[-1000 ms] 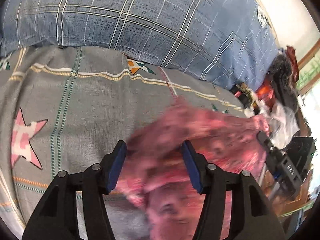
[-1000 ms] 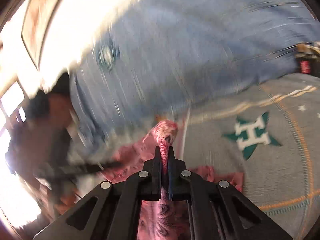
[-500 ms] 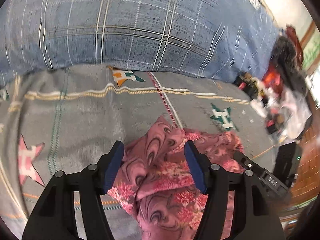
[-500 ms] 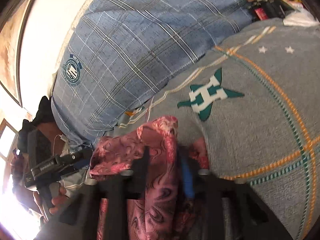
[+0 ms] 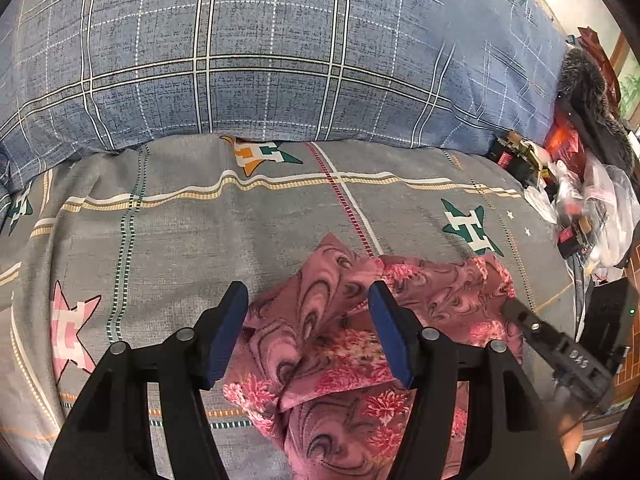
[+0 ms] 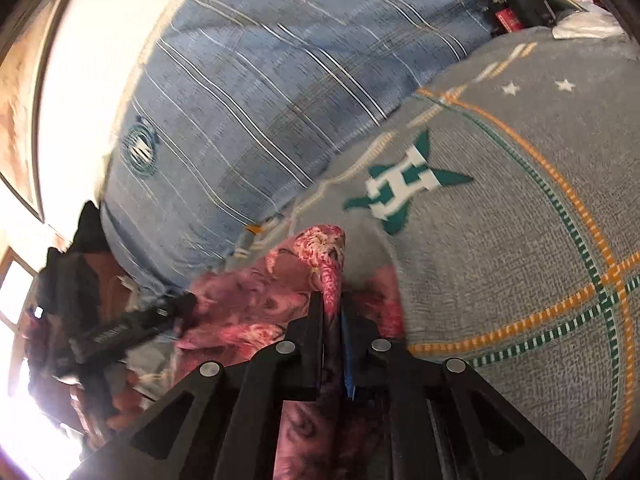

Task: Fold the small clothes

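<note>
Pink paisley-and-floral cloth, thin, crumpled. Left wrist view: we see the garment point(image 5: 344, 332) bunched on the grey star-print bedspread point(image 5: 180, 232), below the blue plaid pillow point(image 5: 280, 48). Our left gripper point(image 5: 306, 332) stands spread over it, the cloth between the blue pads but unpressed. We judge this side should close on a clean edge, not a heaped layer, before any fold. The right gripper point(image 5: 516, 312) meets the cloth's far corner.

Right wrist view: our right gripper point(image 6: 332, 308) is closing, jaws nearly together with a ridge of garment point(image 6: 320, 248) pinched upright between them. We would keep that pinch low and draw the hem taut.
</note>
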